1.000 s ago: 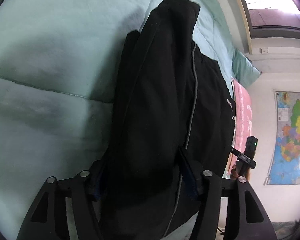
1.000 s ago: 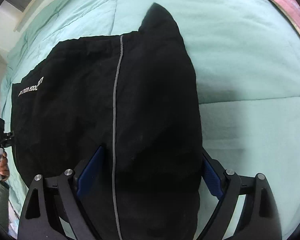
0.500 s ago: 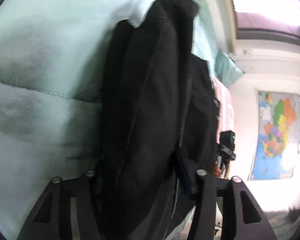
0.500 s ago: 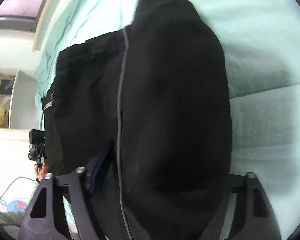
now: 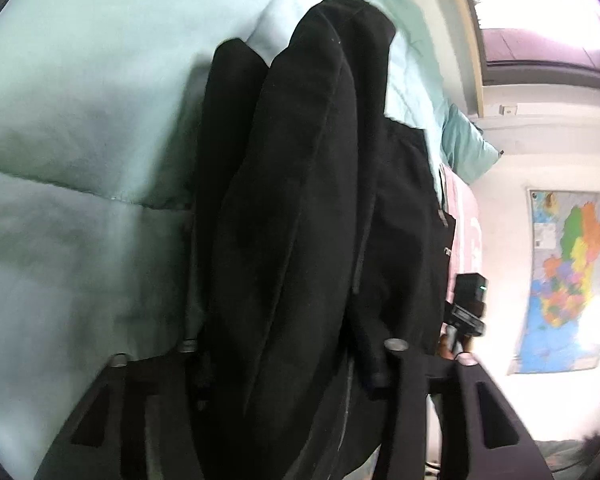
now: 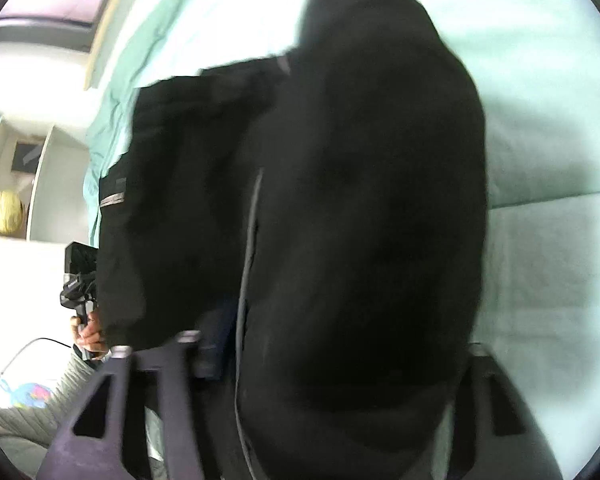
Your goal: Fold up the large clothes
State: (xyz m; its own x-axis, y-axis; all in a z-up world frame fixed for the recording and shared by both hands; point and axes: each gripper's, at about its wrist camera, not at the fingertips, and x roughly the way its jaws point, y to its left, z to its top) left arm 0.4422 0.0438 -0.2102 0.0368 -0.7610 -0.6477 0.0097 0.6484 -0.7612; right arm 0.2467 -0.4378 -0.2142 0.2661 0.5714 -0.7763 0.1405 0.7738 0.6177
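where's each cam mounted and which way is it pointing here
Left wrist: on the left gripper, looking along its closing fingers down at the black garment between them, mint quilt beyond; the right gripper shows at right.
Right wrist: on the right gripper, jaws also closing around the garment; the left gripper and hand show at left.
Shared: garment, quilt.

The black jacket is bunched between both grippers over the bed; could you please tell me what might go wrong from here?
1. Both sets of jaws are closing on thick bunches of the black jacket; the left gripper or right gripper may catch only some layers, so the fold could slip apart.
2. The fabric hangs in uneven ridges, so it may land creased on the green quilt.
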